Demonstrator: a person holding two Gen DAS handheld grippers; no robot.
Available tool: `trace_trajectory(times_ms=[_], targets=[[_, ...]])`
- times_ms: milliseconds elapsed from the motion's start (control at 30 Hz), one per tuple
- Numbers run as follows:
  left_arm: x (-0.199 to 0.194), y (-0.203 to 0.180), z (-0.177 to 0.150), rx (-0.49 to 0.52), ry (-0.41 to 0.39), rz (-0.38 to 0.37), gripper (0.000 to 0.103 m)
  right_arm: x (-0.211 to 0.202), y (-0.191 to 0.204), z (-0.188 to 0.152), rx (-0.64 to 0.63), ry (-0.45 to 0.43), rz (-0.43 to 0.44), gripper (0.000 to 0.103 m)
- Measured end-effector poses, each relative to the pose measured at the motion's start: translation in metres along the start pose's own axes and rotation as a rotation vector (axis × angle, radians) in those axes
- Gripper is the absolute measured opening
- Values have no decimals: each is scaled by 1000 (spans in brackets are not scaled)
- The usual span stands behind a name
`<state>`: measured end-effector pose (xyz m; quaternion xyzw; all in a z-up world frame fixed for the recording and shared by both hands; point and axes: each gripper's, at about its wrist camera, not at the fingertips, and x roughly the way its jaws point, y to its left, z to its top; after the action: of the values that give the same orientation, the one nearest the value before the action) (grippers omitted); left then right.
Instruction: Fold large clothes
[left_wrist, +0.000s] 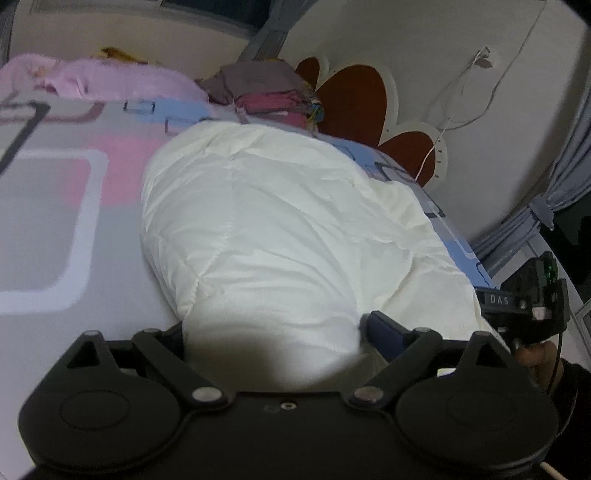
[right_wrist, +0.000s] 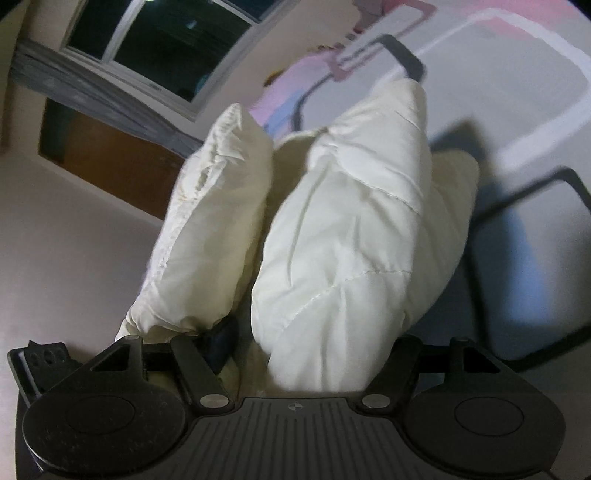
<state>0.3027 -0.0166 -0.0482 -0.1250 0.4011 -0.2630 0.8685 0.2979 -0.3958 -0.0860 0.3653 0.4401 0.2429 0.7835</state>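
Note:
A white quilted padded garment (left_wrist: 280, 206) lies lengthwise on the patterned bed sheet (left_wrist: 55, 221). My left gripper (left_wrist: 280, 328) holds its near end; the thick fold fills the gap between both fingers (left_wrist: 380, 326). The right gripper (left_wrist: 524, 306), held by a hand, sits at the garment's right edge. In the right wrist view the white garment (right_wrist: 343, 229) bulges up in two puffy folds out of my right gripper (right_wrist: 314, 343), which is shut on it. Its dark left pad (right_wrist: 221, 339) presses into the cloth, and the right finger is hidden behind the fabric.
A stack of folded clothes (left_wrist: 273, 92) and a pink blanket (left_wrist: 92, 77) lie at the head of the bed, by the red-and-white headboard (left_wrist: 354, 96). A white cable (left_wrist: 454, 110) hangs on the wall. Grey curtains (left_wrist: 517, 229) hang to the right. A window (right_wrist: 166, 48) shows beyond.

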Motion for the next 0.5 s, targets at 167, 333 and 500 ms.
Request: trace_trajectory(times_ms=[167, 333, 500], targets=[[-23, 14, 9, 5, -34, 19, 92, 21, 41, 4, -59, -12, 28, 69], [-49, 39, 11, -2, -68, 49, 92, 63, 87, -1, -132, -5, 43, 69], [-79, 77, 10, -19, -97, 85, 92, 116, 134, -8, -186, 14, 66, 69]])
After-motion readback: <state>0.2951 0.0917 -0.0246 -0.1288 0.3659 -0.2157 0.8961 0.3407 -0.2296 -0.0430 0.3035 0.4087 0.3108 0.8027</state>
